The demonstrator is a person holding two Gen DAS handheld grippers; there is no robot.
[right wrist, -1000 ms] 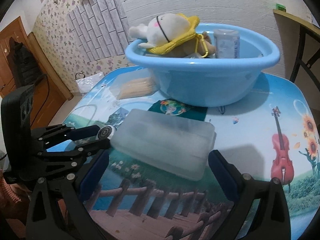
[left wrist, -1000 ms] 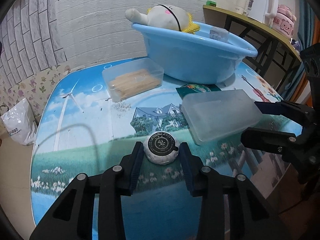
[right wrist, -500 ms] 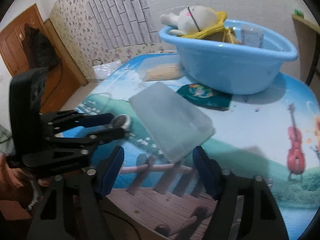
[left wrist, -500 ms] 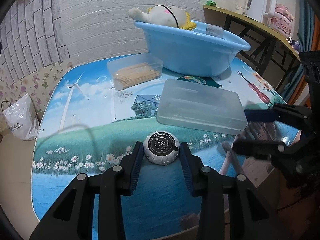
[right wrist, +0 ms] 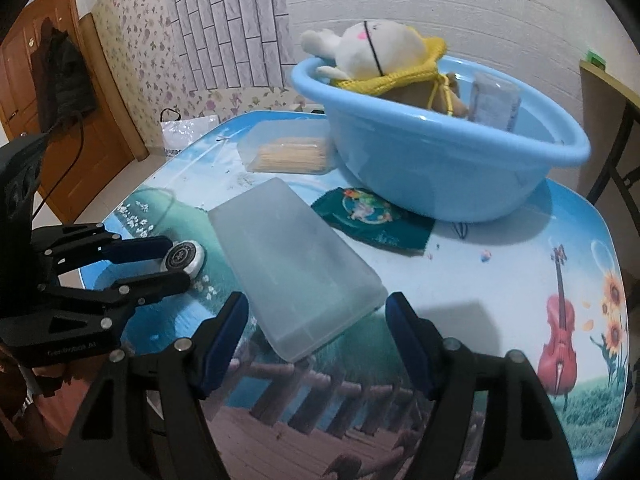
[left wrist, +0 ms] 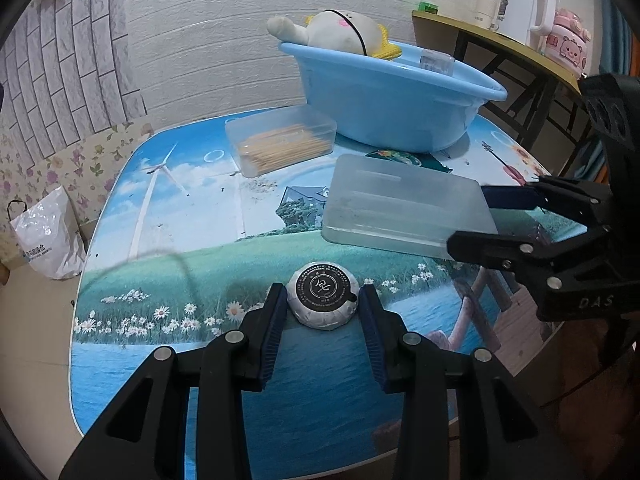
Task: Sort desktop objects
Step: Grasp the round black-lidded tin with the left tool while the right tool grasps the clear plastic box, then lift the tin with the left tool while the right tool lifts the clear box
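Observation:
A round white wrapped soap [left wrist: 323,296] with a black label sits between the pads of my left gripper [left wrist: 323,312], which is shut on it near the table's front edge. A frosted clear plastic lid [right wrist: 292,264] is tilted over the picture-printed table [right wrist: 500,280]. My right gripper [right wrist: 316,320] is shut on its near end, pads on both long edges. In the left wrist view, the lid [left wrist: 400,208] reaches in from the right gripper [left wrist: 480,220]. The right wrist view shows the left gripper [right wrist: 176,264] and soap [right wrist: 182,258] at the left.
A blue basin [left wrist: 384,120] at the back holds a plush toy [left wrist: 344,32] and a small clear box. A clear box of wooden sticks [left wrist: 280,146] lies beside it, a green cloth [right wrist: 372,220] in front. A white bag [left wrist: 44,236] is on the floor; a side table [left wrist: 500,44] carries a kettle.
The right gripper's jaws narrowed onto the lid, and the lid swung round and tilted with it. The left gripper kept its hold on the soap.

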